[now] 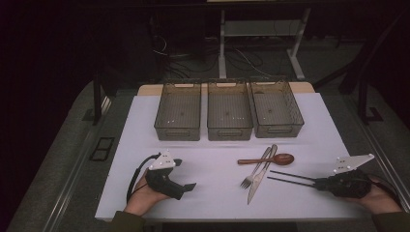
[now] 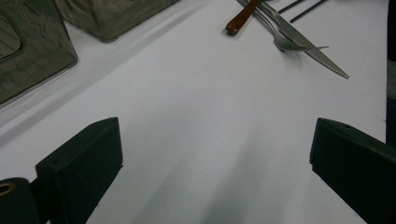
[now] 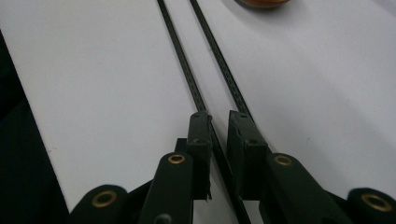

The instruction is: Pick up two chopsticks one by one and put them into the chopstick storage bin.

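1. While the pair of black chopsticks [image 1: 290, 176] lies flat on the white table [image 1: 208, 203], near its right front, the thick ends sit at the right tongs [image 1: 316, 182] and the thin ends point toward the knife [image 1: 259, 180].
2. Seen from the right gripper view, the right tongs [image 3: 219, 116] are drawn narrow. One chopstick [image 3: 183, 60] runs through the slim gap between the jaws, and the other meets the tip of the far jaw. I cannot tell whether anything is really pinched.
3. What I would worry about is that closing from here catches a single stick. The second would then be pushed sideways or roll off across the table.
4. A grip so close to the ends could also let the long sticks droop or swing on lifting. They might then knock the knife, the fork [image 1: 255, 173] or the wooden spoon [image 1: 270, 159], which lie crossed in a heap just beyond the tips.
5. Over at the right, the right hand [image 1: 379, 198] lies low and almost level near the table's front right corner, with its tool aimed leftward along the sticks.
6. Across from it, the left hand [image 1: 145, 195] rests near the front edge. The left tongs [image 1: 186, 174] are spread wide over bare table, holding nothing and well apart from the cutlery.
7. Farther back, three mesh bins [image 1: 229, 133] stand side by side.
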A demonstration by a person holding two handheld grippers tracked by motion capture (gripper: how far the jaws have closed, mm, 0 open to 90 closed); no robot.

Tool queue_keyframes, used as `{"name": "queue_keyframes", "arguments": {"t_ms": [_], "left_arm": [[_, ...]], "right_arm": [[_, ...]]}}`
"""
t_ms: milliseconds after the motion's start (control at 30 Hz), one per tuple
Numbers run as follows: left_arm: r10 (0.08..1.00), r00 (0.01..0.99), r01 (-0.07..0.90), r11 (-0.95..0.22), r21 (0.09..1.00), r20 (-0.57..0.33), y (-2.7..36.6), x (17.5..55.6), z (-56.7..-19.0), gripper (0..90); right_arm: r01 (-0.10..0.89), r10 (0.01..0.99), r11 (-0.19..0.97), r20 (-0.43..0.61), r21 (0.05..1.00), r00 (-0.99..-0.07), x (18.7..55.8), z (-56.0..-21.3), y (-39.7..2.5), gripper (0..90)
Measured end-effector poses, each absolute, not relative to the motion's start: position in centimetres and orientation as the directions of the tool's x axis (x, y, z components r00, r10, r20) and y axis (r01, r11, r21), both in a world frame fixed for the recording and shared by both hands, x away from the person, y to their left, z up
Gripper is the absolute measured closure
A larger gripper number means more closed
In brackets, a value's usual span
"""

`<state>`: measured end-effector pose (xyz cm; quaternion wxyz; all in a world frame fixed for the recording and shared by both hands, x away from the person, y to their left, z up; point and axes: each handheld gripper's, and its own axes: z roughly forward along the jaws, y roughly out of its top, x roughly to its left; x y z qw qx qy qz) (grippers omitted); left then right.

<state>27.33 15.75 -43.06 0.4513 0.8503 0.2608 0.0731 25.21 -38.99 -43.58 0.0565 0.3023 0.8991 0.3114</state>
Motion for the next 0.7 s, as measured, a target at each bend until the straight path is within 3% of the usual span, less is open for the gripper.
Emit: {"name": "queue_keyframes", "arguments": {"t_ms": [700], "left_arm": [[0.509, 0.853, 0.378, -0.456, 0.806, -0.111, 15.76, 27.29, -43.03, 1.6]], "right_arm": [[0.464, 0.495, 0.672, 0.116, 0.576, -0.861, 25.07, -43.92, -38.81, 84.1]]}}
